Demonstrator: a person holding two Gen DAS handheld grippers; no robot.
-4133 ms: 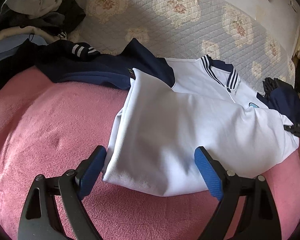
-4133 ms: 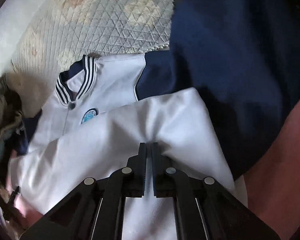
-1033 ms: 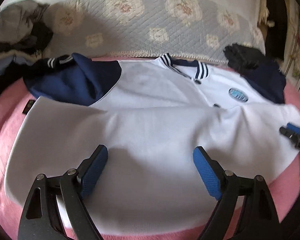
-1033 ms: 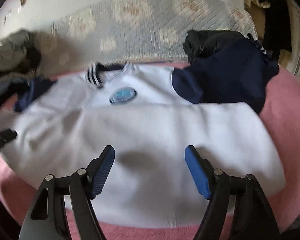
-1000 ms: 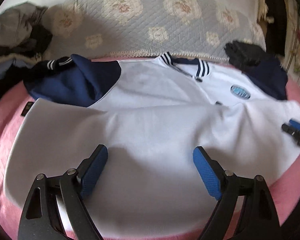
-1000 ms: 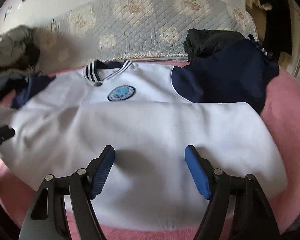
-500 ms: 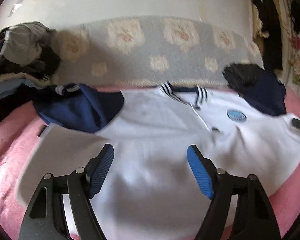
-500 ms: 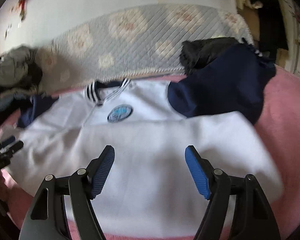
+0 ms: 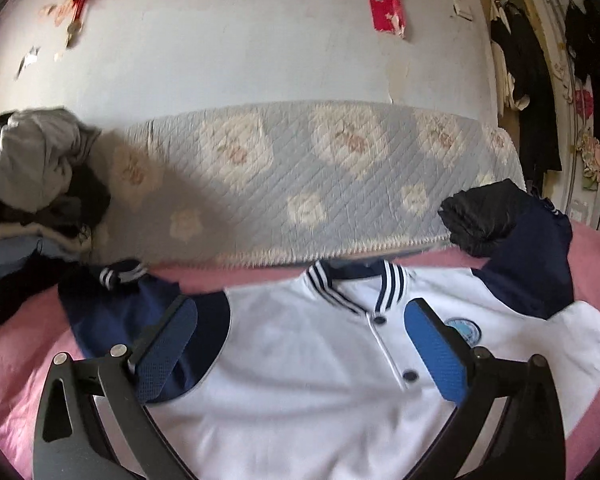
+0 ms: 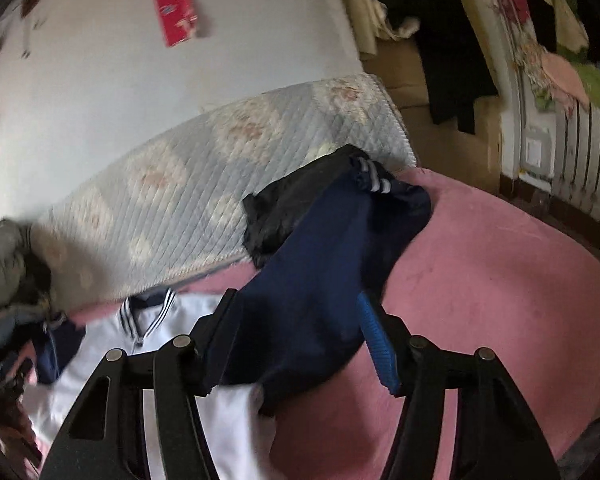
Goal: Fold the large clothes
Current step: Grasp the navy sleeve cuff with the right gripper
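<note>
A white jacket [image 9: 300, 364] with a striped collar [image 9: 388, 288] and a round blue badge [image 9: 466, 330] lies flat on the pink bed. My left gripper [image 9: 300, 314] hovers over its chest; the jaws are opening and hold nothing. One navy sleeve [image 9: 100, 304] lies at the left, the other navy sleeve [image 9: 532, 268] at the right. In the right wrist view my right gripper [image 10: 296, 304] hangs above that right navy sleeve [image 10: 320, 264]. Its jaws are closing, and the pads [image 10: 376, 340] are clear of the cloth. The white body [image 10: 100, 360] shows at the lower left.
The pink blanket [image 10: 500, 288] covers the bed. A quilted floral cover [image 9: 300, 184] runs along the back wall. A heap of clothes [image 9: 32, 184] sits at the far left. A black garment [image 10: 284, 208] lies by the right sleeve. Hanging clothes [image 9: 540, 80] and a radiator [image 10: 580, 152] stand at the right.
Both grippers have risen and tilted up, so more wall shows. The right one swung right over the navy sleeve and its jaws narrowed. The left jaws narrowed, then widened.
</note>
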